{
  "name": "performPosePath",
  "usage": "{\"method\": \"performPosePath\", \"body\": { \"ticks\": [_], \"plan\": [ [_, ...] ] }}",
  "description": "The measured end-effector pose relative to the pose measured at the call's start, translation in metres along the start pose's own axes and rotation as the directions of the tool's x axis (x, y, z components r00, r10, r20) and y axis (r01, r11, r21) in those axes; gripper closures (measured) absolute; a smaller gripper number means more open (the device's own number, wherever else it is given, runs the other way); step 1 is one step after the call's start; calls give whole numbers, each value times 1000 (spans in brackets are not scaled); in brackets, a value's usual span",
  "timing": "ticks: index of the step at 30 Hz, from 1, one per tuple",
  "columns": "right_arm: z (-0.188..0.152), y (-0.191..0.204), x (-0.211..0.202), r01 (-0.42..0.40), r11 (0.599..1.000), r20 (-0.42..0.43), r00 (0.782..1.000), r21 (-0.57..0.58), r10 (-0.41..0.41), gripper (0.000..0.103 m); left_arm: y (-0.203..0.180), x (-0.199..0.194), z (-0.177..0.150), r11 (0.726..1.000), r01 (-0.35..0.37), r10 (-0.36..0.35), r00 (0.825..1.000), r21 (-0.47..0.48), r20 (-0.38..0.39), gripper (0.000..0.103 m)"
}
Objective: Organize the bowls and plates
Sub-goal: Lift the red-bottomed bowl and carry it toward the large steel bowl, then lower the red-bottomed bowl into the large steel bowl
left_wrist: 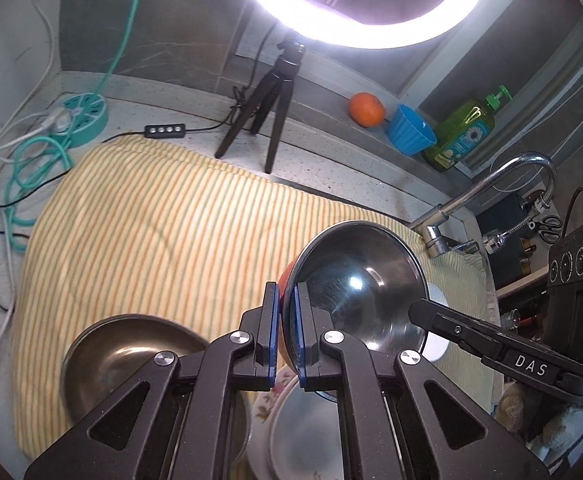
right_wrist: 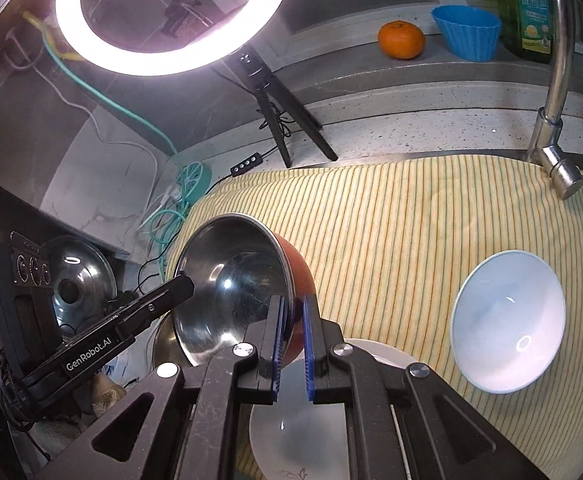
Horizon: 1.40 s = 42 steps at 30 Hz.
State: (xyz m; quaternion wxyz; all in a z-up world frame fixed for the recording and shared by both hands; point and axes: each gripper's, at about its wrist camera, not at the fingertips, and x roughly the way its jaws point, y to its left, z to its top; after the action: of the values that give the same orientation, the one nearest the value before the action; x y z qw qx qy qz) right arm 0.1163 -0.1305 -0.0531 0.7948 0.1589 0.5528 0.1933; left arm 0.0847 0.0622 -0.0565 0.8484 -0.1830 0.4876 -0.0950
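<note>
Both grippers hold one steel bowl with a red outside (left_wrist: 363,280), lifted and tilted above the striped cloth. My left gripper (left_wrist: 287,328) is shut on its left rim. My right gripper (right_wrist: 293,344) is shut on the opposite rim of the same bowl (right_wrist: 231,280). A second steel bowl (left_wrist: 131,360) sits on the cloth at lower left in the left wrist view. A floral plate (left_wrist: 267,412) with a white dish lies under the left gripper. A white bowl (right_wrist: 507,324) rests tilted on the cloth at right in the right wrist view. A white plate (right_wrist: 299,432) lies below the right gripper.
A ring light on a black tripod (left_wrist: 263,112) stands behind the cloth. On the back ledge are an orange (left_wrist: 366,109), a blue cup (left_wrist: 409,130) and a green soap bottle (left_wrist: 463,132). A faucet (left_wrist: 491,192) rises at right. Cables and a teal power hub (left_wrist: 83,118) lie at left.
</note>
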Motion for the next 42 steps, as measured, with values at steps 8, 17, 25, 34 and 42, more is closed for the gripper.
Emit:
{"method": "performPosePath", "body": {
  "ticks": [8, 17, 25, 34, 42],
  "plan": [
    [-11, 25, 16, -15, 999, -35, 999, -38, 13, 95, 27, -15, -11, 999, -14, 15, 1000, -40, 10, 97],
    [-23, 53, 33, -39, 996, -78, 996, -84, 33, 94, 59, -26, -25, 996, -37, 38, 999, -87, 8, 98],
    [-33, 79, 47, -66, 988, -116, 992, -137, 50, 94, 85, -39, -38, 989, -63, 64, 998, -136, 3, 98],
    [-46, 92, 71, -72, 982, -171, 984, -176, 41, 94, 104, -38, -54, 982, -104, 100, 995, -157, -28, 98],
    [-59, 95, 94, -46, 978, -212, 977, -205, 2, 94, 112, -31, -63, 979, -137, 129, 990, -151, -63, 98]
  ]
}}
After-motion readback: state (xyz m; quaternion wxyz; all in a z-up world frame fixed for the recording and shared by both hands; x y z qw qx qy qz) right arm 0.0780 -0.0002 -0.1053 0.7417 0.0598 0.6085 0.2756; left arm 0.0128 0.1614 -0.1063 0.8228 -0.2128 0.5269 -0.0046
